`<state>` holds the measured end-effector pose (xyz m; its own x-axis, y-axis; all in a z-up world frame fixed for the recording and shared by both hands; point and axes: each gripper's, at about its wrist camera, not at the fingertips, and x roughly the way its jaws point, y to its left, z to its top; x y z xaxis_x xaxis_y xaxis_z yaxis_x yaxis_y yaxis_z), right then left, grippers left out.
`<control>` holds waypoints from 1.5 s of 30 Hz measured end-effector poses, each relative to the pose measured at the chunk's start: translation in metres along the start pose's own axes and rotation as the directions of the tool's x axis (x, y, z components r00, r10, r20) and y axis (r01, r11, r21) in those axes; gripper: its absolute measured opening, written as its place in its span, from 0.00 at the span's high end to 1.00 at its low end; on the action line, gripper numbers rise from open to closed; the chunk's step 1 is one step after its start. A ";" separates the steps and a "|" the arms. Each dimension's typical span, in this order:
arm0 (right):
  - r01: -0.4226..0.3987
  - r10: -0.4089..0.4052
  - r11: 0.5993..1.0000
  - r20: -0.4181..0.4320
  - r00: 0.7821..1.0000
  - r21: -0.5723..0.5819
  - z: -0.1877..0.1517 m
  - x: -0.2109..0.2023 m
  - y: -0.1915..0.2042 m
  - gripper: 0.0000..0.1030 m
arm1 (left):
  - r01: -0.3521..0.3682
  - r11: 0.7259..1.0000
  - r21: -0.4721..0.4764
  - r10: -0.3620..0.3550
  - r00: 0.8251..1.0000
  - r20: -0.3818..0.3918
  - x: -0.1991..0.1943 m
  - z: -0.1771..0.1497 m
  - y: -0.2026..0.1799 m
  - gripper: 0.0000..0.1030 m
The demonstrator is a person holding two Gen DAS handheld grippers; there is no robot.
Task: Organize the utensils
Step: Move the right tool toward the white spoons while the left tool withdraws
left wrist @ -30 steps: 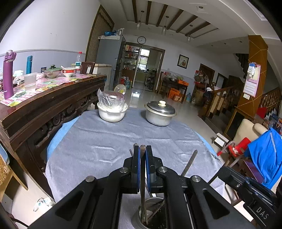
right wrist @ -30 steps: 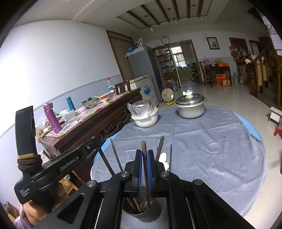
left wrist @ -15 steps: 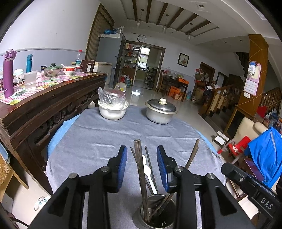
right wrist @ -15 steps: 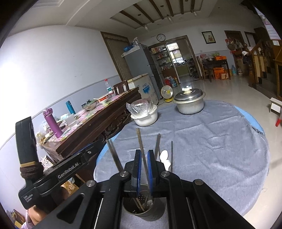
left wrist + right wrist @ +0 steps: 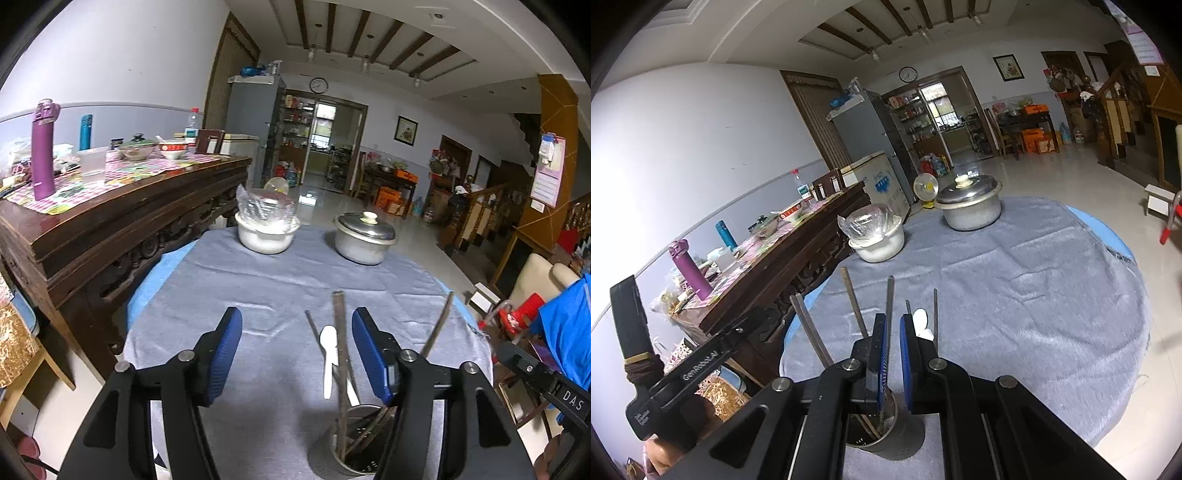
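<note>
My perforated steel utensil cup stands at the near edge of the grey-clothed tabletop, holding one white plastic spoon and several chopsticks. Left tongs have just been opening, gripping nothing. Right tongs are nearly closed on one metal chopstick. Two pots sit beyond.
</note>
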<state>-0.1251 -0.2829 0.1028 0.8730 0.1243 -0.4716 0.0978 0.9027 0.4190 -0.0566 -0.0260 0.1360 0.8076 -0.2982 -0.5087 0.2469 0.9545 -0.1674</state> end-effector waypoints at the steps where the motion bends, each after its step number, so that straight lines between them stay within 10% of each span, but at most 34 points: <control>1: 0.005 -0.005 1.000 -0.006 1.000 0.006 -0.001 0.001 -0.002 0.92 | -0.008 1.000 -0.003 0.008 1.000 -0.002 0.000 0.000 0.002 0.38; 45: 0.137 -0.091 0.977 -0.262 0.961 0.164 -0.042 0.064 -0.077 0.92 | -0.207 0.978 -0.016 0.193 0.934 -0.301 0.071 -0.056 0.075 0.33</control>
<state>-0.0964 -0.3276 0.0075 0.7049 0.1454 -0.6943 0.2936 0.8312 0.4721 -0.0104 0.0237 0.0400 0.6404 -0.0975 -0.7618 0.0659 0.9952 -0.0720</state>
